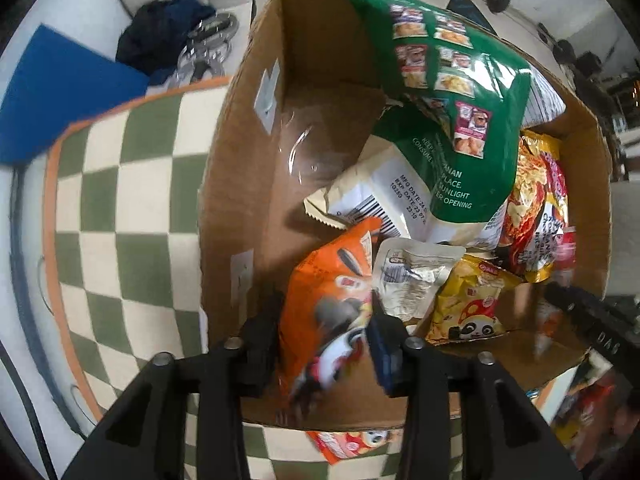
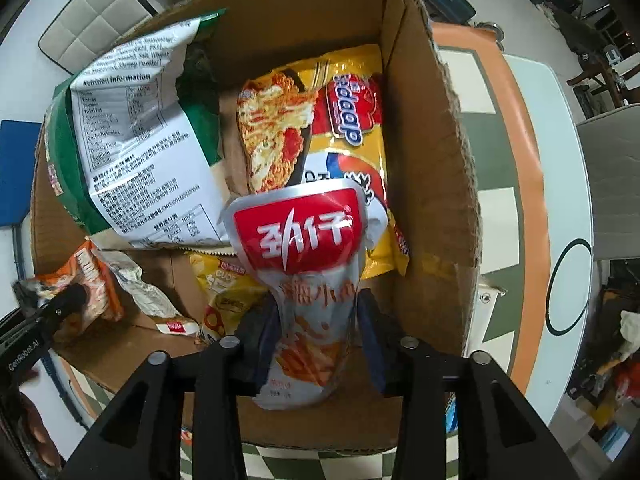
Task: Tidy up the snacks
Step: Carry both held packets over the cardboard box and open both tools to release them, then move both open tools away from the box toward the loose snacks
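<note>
Left tongs [image 1: 326, 330]: mine, pointing down into the cardboard box [image 1: 248, 184]; the orange packet [image 1: 332, 312] sits between the fingers, but whether the pads press it or have let go I cannot tell (the packet is blurred).
Right tongs [image 2: 316, 322]: also pointing down, with the silver-and-red pouch [image 2: 308, 280] between the fingers; there is a sliver of gap at the right pad, and I cannot tell if it is pinched or loose.
Box contents: a big green bag [image 1: 448, 92] leaning on the far wall, a yellow noodle packet [image 2: 320, 132] against the right-hand wall, a small yellow panda snack [image 1: 468, 304] and a crumpled white sachet [image 1: 412, 276] on the floor.
Around the box: a green-and-cream checked mat [image 1: 132, 208] underneath; one more orange packet [image 1: 352, 442] lies outside, at the near wall.
Step in hand, as I judge it: dropping both packets into the box.
Doing it well: spread each pair fully, let the packets settle flat, then lift straight up so neither pad drags one back out.
</note>
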